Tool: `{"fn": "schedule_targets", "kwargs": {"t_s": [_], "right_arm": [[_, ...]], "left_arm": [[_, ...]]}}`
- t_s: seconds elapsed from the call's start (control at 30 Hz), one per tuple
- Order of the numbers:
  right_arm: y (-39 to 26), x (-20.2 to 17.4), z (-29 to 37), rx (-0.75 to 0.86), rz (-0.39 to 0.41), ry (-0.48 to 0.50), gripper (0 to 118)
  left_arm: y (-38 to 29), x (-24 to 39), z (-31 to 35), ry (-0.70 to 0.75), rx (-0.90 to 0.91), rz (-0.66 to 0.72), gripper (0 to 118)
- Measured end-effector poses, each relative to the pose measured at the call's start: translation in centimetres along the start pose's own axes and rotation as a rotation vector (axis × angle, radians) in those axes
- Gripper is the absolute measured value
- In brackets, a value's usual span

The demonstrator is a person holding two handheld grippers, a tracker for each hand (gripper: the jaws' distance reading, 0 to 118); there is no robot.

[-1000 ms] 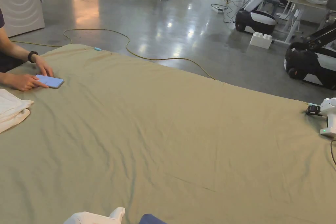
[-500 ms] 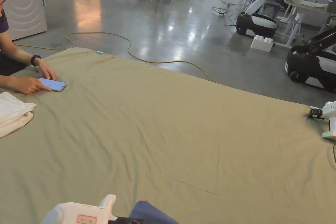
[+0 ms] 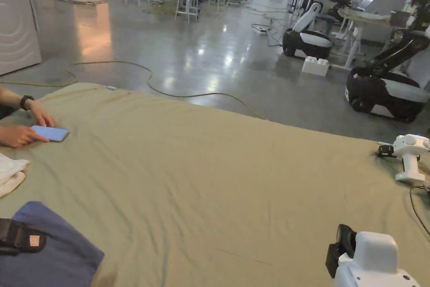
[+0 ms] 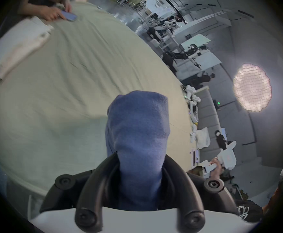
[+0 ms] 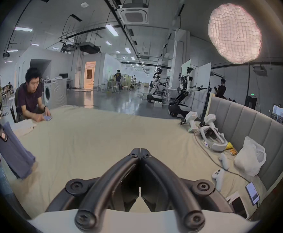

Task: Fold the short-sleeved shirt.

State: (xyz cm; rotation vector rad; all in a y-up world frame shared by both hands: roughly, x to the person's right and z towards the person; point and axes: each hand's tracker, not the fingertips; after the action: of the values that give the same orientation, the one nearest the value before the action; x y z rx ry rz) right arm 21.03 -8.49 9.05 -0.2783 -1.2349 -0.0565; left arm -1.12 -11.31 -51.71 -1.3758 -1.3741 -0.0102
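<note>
Bedsheet [image 3: 218,182]: one blue shirt [image 3: 46,254], two tongs.

Folded white cloth [image 3: 9,172] and a phone [image 3: 50,133] on the olive sheet [image 3: 218,174].

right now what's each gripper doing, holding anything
Left gripper: shut on the blue shirt.
Right gripper: shut, holding nothing, over the bed sheet.
</note>
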Motion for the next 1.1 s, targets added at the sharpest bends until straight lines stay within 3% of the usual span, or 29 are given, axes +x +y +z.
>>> {"fn": "schedule_targets", "kwargs": {"t_s": [0.17,0.33,0.37,0.47,0.6,0.9,1.1], "right_arm": [[1.7,2.1,0.0,0.038,-0.010,-0.047,0],[1.3,3.0,0.0,0.026,-0.037,-0.068,0],[1.1,3.0,-0.1,0.021,-0.040,-0.067,0],[0.6,2.8,-0.1,0.006,-0.030,-0.066,0],[0.2,2.6,-0.3,-0.006,-0.032,-0.056,0],[-0.5,1.7,-0.5,-0.022,-0.044,-0.022,0],[-1.3,1.2,-0.4,-0.032,-0.070,-0.004,0]], "left_arm": [[1.9,-3.8,3.2,0.125,0.015,0.094,23],[1.0,-5.8,1.7,0.277,0.010,0.211,24],[0.6,-5.8,1.6,0.326,0.023,0.225,28],[-0.1,-5.8,1.7,0.457,0.053,0.240,69],[-0.7,-4.8,3.3,0.608,0.109,0.214,69],[-1.1,-0.6,5.9,0.956,0.247,-0.105,69],[-4.7,4.7,1.7,0.743,0.313,-0.241,69]]}}
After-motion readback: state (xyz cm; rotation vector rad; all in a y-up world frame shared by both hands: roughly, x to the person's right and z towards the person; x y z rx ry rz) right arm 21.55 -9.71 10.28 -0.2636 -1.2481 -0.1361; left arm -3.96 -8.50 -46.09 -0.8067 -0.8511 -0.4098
